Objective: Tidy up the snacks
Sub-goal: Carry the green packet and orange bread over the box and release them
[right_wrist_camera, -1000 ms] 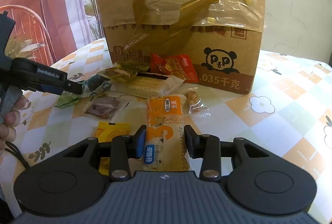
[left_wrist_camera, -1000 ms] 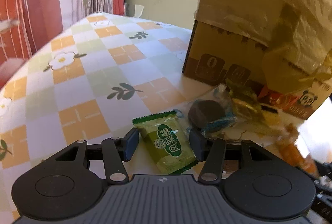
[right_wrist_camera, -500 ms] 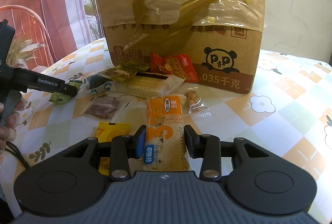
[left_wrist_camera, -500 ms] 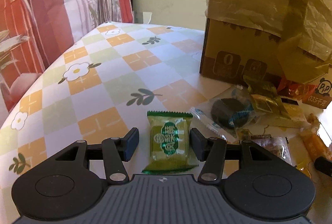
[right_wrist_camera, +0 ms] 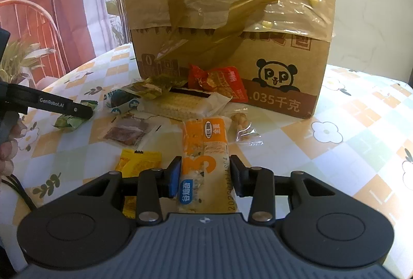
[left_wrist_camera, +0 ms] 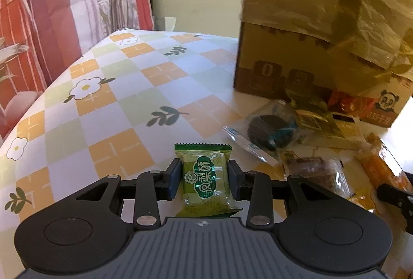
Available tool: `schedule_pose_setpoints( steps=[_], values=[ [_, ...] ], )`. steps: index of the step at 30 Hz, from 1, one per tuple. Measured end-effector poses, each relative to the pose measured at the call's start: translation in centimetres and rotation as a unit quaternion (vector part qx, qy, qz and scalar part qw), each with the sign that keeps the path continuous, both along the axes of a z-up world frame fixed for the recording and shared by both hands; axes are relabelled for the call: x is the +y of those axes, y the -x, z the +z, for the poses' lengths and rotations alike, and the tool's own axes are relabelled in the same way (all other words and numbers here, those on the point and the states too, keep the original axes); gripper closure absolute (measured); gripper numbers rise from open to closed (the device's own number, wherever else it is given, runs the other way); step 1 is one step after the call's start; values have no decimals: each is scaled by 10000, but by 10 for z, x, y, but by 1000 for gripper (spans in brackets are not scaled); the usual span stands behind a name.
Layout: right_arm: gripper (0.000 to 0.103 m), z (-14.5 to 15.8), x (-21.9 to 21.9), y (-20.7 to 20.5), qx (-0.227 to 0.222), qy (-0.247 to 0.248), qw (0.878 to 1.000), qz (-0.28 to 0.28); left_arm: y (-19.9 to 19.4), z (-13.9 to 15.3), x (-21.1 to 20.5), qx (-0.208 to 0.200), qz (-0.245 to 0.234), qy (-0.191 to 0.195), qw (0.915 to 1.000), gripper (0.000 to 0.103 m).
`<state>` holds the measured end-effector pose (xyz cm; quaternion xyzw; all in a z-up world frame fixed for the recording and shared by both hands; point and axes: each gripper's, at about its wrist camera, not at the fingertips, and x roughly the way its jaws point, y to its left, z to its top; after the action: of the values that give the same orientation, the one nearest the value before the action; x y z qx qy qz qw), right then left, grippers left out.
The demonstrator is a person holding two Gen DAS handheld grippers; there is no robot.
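Observation:
My left gripper [left_wrist_camera: 204,180] is shut on a green snack packet [left_wrist_camera: 205,180], held just above the checked tablecloth [left_wrist_camera: 124,108]. It also shows in the right wrist view [right_wrist_camera: 77,108], at the left with the green packet [right_wrist_camera: 68,121] in it. My right gripper [right_wrist_camera: 204,177] has its jaws on both sides of an orange and white snack bar [right_wrist_camera: 205,149] that lies on the table; the pads touch or nearly touch it. Several loose snacks lie in front of a cardboard box [right_wrist_camera: 229,20].
The box [left_wrist_camera: 322,33] with a panda print stands at the table's middle. Before it lie a red packet [right_wrist_camera: 219,82], a wafer pack [right_wrist_camera: 180,104], a dark cookie [left_wrist_camera: 268,126], a brown bar [right_wrist_camera: 126,130] and a yellow packet [right_wrist_camera: 136,165]. The table's left edge curves away.
My left gripper closed on the green packet, which turned straight between the fingers, and moved left, away from the pile. The right gripper has not moved.

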<state>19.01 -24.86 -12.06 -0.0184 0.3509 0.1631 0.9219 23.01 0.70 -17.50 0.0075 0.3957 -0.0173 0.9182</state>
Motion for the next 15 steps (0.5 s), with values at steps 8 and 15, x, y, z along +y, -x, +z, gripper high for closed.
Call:
schedule_pose_setpoints(
  steps=[8, 15],
  values=[
    [62, 0, 1, 0, 1, 51, 10000, 11, 6, 1, 1, 12, -67, 197, 9998, 63],
    [63, 1, 1, 0, 18, 37, 10000, 16, 11, 6, 4, 13, -106, 358, 9993, 63]
  ],
)
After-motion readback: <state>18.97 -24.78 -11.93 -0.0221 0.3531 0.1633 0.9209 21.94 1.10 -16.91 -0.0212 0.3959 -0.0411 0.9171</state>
